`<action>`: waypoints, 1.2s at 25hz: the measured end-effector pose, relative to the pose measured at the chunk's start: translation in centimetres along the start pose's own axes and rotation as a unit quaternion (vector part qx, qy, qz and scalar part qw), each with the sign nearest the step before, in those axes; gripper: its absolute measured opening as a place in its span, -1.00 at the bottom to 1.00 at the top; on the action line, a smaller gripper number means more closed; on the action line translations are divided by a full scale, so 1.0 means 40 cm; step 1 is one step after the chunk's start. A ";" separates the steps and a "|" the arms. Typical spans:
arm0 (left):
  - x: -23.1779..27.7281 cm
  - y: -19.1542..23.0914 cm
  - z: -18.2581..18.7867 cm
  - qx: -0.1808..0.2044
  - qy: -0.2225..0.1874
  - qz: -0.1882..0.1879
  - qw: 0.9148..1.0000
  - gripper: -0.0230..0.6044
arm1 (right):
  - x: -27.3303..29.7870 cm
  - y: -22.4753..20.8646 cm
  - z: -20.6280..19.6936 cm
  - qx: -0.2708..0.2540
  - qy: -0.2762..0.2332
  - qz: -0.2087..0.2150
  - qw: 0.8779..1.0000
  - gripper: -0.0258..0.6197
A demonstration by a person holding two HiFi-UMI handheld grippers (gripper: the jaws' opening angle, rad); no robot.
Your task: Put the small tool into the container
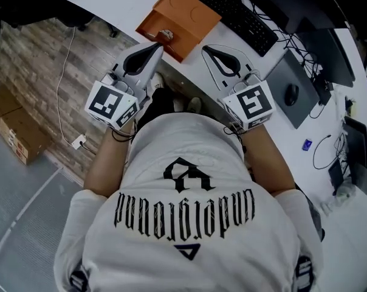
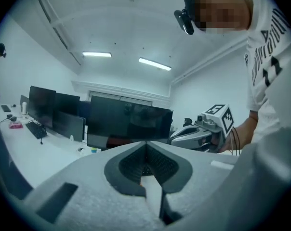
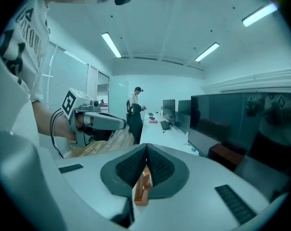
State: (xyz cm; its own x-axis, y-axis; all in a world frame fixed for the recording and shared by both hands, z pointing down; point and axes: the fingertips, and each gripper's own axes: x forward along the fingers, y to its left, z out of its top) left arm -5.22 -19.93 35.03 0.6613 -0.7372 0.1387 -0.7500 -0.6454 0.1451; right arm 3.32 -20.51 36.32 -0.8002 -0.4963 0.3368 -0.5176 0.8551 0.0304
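Orange container [image 1: 182,12] sits on the white table [image 1: 132,2], beside a keyboard [image 1: 233,8]. The tool [image 1: 166,35] lies at the container's near edge, just ahead of the left tongs [image 1: 157,46]. Both tongs are held side by side at the table's near edge. The left tongs' jaws are pressed together with nothing between them. The right tongs [image 1: 206,49] are likewise closed and empty. An orange sliver shows in the slit under the right jaws; I cannot tell what it is.

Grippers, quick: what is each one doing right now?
Left gripper: closed, holding nothing.
Right gripper: closed; orange in its gap looks like the container beyond.
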 end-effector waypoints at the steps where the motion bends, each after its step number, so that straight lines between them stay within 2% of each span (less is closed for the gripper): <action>1: -0.006 -0.015 0.022 0.004 -0.007 0.003 1.000 -0.88 | -0.024 0.001 0.022 -0.008 -0.010 -0.002 1.000 -0.88; 5: -0.024 -0.071 0.094 0.034 -0.028 0.009 0.999 -0.88 | -0.109 -0.001 0.098 -0.025 -0.050 -0.013 0.998 -0.88; 15: -0.064 -0.172 0.195 0.063 -0.058 0.025 0.996 -0.88 | -0.237 0.005 0.203 -0.051 -0.110 -0.008 0.993 -0.88; 19: -0.111 -0.239 0.218 0.064 -0.067 0.033 0.995 -0.88 | -0.276 0.019 0.192 -0.044 -0.116 0.007 0.992 -0.88; 24: -0.180 -0.272 0.205 0.068 -0.053 0.052 0.995 -0.88 | -0.304 0.052 0.167 -0.028 -0.117 0.014 0.993 -0.88; 30: -0.257 -0.288 0.203 0.071 -0.058 0.038 0.995 -0.88 | -0.327 0.127 0.169 -0.029 -0.113 -0.005 0.993 -0.88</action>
State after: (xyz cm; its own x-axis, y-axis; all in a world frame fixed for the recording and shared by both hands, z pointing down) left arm -3.50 -6.54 23.97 0.6025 -0.7976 0.0291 -0.7979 -0.6028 -0.0033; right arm 9.08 -10.68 25.70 -0.8458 -0.5207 0.1158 -0.5131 0.8536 0.0901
